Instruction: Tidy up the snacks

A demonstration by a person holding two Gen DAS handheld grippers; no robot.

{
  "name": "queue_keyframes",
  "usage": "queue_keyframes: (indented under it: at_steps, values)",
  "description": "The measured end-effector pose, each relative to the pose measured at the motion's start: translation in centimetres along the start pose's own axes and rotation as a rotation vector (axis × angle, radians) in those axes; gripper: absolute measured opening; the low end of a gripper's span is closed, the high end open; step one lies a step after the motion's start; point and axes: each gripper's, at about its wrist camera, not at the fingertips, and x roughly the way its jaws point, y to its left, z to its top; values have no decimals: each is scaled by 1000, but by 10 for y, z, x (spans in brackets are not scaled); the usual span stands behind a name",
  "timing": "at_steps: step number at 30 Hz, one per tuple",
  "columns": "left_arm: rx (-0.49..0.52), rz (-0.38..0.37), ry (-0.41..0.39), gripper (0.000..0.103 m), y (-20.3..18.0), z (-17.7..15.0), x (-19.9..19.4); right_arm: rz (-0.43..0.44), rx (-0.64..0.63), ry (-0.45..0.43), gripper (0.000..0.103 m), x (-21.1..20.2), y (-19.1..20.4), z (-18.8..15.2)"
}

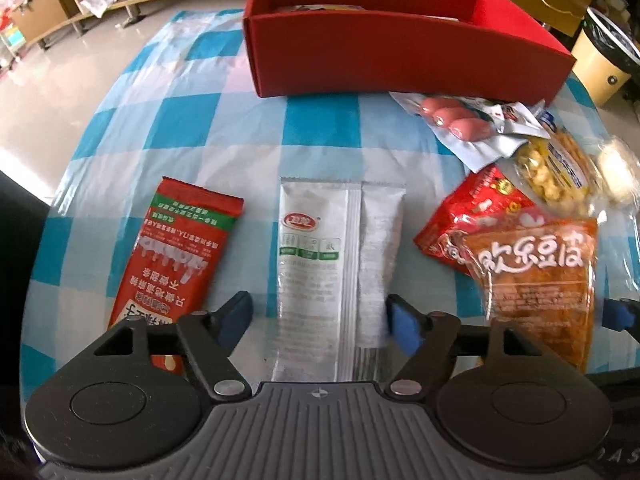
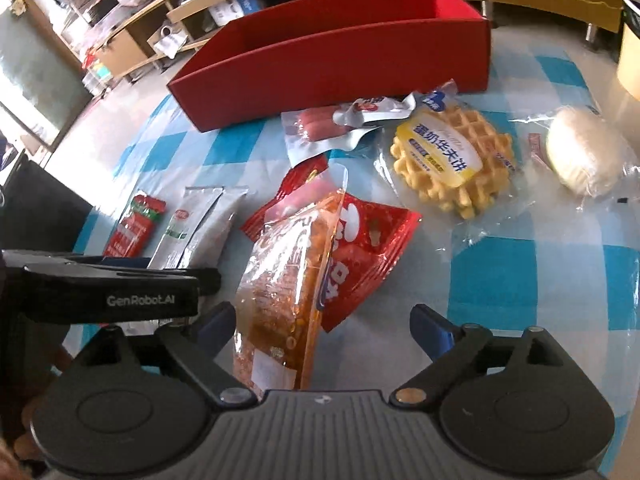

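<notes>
We hold our left gripper [image 1: 320,318] wide open around the flat white foil snack packet [image 1: 332,264] on the blue-and-white checked tablecloth [image 1: 320,120], not gripping it. Our right gripper [image 2: 324,326] is also spread open, around the clear orange tofu-snack bag [image 2: 286,280]. The long red cardboard box [image 1: 384,52] sits behind

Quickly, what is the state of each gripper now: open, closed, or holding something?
Left gripper: open, fingers on either side of the white packet, not closed on it.
Right gripper: open, orange snack bag between the fingers, not gripped.
</notes>
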Motion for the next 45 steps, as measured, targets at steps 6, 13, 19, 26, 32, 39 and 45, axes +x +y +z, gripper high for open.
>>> queue_keyframes:
  at_steps: [6,13,19,26,32,39,45]
  values:
    - [11,5,-2,82,-1,2,2,-37,-38,51,101,14,17,2]
    - [18,-2,-13,65,-5,0,-4,-67,-77,50,75,9,16,3]
    - [12,-22,-5,57,-6,1,-11,-42,-88,34,55,-6,13,-6]
    - [-55,-76,-34,55,10,8,-27,3,-33,-42,50,-35,6,0]
    - [-103,-124,-60,55,20,12,-37,67,-1,-108,49,-59,4,8]
    - [-94,-139,-125,55,13,20,-57,97,36,-180,49,-73,-3,26]
    - [-78,-140,-175,56,3,32,-69,104,58,-237,49,-82,-8,48]
